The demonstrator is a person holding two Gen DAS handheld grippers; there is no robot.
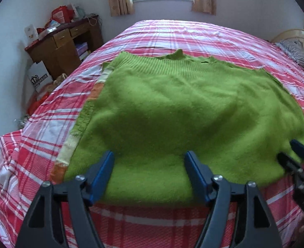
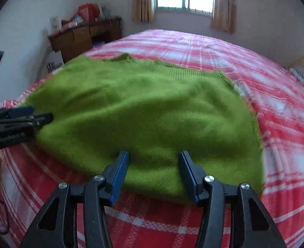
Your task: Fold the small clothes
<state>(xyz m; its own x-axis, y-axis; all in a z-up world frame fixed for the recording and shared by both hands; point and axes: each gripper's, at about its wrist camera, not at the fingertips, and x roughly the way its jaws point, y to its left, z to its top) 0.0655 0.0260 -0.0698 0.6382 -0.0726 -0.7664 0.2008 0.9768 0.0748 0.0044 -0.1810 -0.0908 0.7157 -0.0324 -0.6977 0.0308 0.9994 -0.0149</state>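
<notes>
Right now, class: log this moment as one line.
item: green sweater, flat on plaid bed | left tongs: open over near hem | right tongs: open over near hem

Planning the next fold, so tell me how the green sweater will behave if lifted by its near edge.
The green sweater looks soft and fuzzy, so it will probably droop between the left gripper and right gripper. It lies in layers, which may slide apart. On the checked bedspread, its far part will likely drag along.
</notes>
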